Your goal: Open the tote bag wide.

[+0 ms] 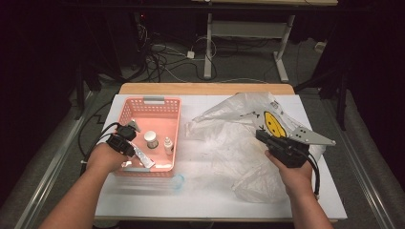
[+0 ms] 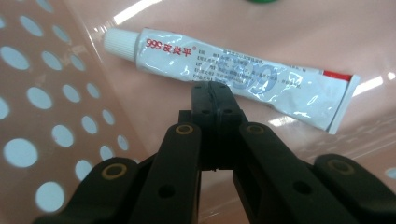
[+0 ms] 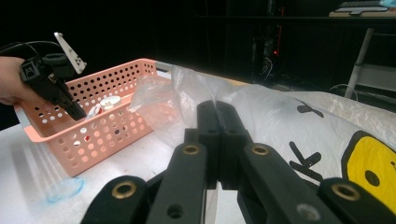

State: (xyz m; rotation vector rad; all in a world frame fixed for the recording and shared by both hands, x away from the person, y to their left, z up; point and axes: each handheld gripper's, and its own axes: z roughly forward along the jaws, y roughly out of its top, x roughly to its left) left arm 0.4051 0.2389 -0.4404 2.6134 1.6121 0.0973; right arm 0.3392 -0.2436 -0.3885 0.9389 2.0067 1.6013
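A pink perforated basket (image 1: 148,100) stands on the left of the white table. A white ointment tube (image 2: 233,70) with red print lies on the basket floor (image 2: 327,28), capped end towards the holed wall. My left gripper (image 2: 215,87) hangs just above the tube's middle, shut, with nothing between its jaws. In the high view the left gripper (image 1: 148,162) reaches down into the basket's near end. A crumpled clear plastic bag (image 1: 229,138) with a yellow smiley lies on the right. My right gripper (image 3: 216,105) is shut at the bag's raised edge, and the film (image 3: 289,107) gathers at its tips.
A small white-capped jar (image 1: 151,139) and a small dropper bottle (image 1: 168,145) stand inside the basket. A blue smear (image 1: 177,181) marks the table before the basket. Table legs and cables crowd the dark floor beyond the far edge.
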